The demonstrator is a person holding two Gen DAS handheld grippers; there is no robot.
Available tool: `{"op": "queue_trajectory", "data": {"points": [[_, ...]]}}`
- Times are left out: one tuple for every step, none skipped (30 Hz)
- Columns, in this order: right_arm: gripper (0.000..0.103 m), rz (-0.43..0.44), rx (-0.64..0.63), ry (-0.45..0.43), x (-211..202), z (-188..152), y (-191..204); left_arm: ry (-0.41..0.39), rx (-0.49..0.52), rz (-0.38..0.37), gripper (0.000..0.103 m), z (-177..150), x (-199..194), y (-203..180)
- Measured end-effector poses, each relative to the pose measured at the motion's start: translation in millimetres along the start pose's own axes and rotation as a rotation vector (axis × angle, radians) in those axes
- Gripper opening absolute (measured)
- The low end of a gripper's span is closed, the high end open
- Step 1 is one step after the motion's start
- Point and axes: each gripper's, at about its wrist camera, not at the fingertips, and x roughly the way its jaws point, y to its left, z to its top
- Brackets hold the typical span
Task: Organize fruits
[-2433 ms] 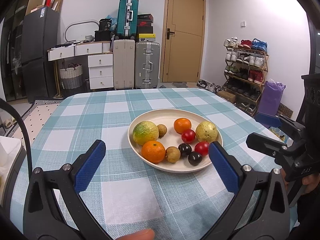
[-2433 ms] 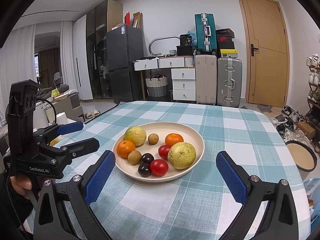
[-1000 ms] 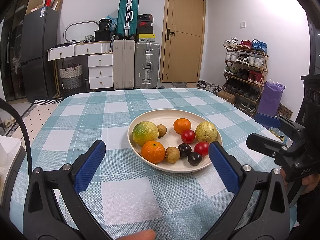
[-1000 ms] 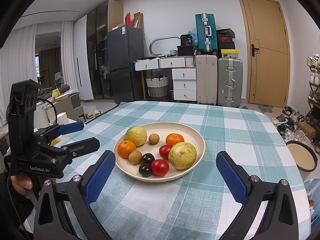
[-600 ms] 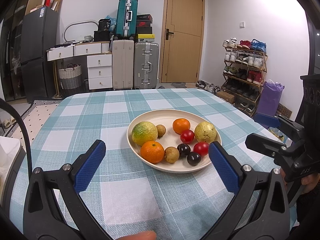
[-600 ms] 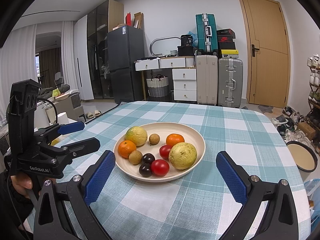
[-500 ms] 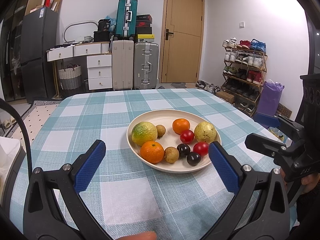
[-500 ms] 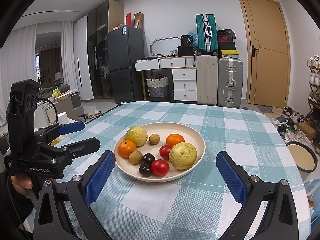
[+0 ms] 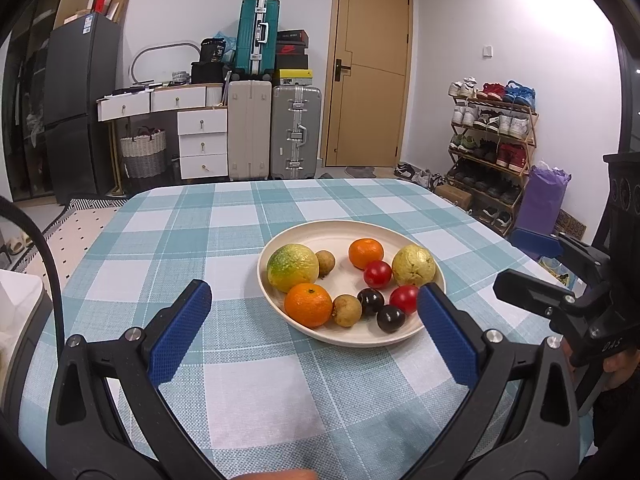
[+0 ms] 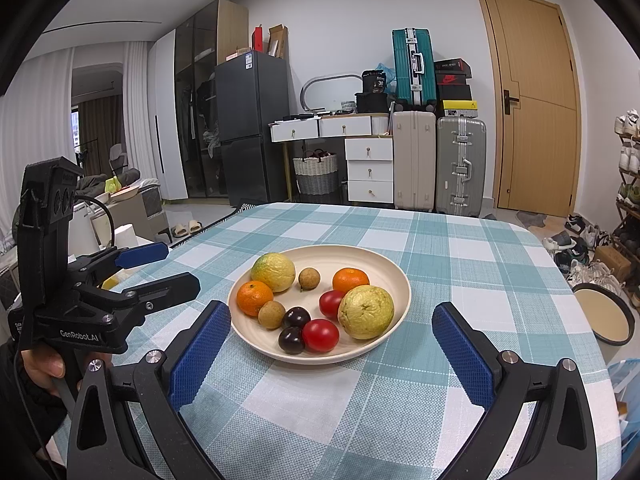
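Nearest me, my left gripper (image 9: 314, 312) and my right gripper (image 10: 332, 338) both hang low over the checked tablecloth (image 9: 248, 380), each spread wide with nothing between its blue pads and touching nothing. I judge they are held back and level like this so that both cameras take in the whole plate (image 10: 394, 270) at once.

Just past the fingertips sits that cream plate, with all the fruit I can see gathered in it and none on the cloth. Reading the plate as a clock face in the right wrist view:
- two dark plums (image 10: 297, 317) and a red tomato (image 10: 320, 335) at about 6 o'clock
- a pale guava (image 10: 365, 311) at 4
- a second red tomato (image 10: 331, 303) near the centre
- a longan (image 10: 271, 314) at 8 and an orange (image 10: 254, 298) at 9
- a green-yellow citrus (image 10: 273, 267) at 10
- a small longan (image 10: 309, 279) at 12
- another orange (image 10: 350, 280) at 1

The fruit lies loosely mixed, not grouped by kind. That fits either fruit already collected, or a plate waiting to be sorted.

Farther off, suitcases (image 10: 436, 164) stand by the door.
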Motion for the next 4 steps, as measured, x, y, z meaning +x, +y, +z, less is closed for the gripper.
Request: {"op": "queue_trajectory", "data": {"points": [[0.103,0.0,0.0,0.0,0.3,0.1,0.2,-0.001,-0.001,-0.001,0.103,0.6,0.5,-0.5],[0.103,0.0,0.0,0.0,0.2,0.1,0.2,-0.001,0.0,-0.002,0.103,0.5,0.5,0.2],[0.103,0.0,0.0,0.0,0.0,0.0,0.0,-0.001,0.0,0.001,0.103,0.2,0.3,0.5],[0.103,0.001,0.0,0.0,0.0,-0.1,0.0,0.0,0.0,0.0,0.103,0.2,0.3,0.6]]}}
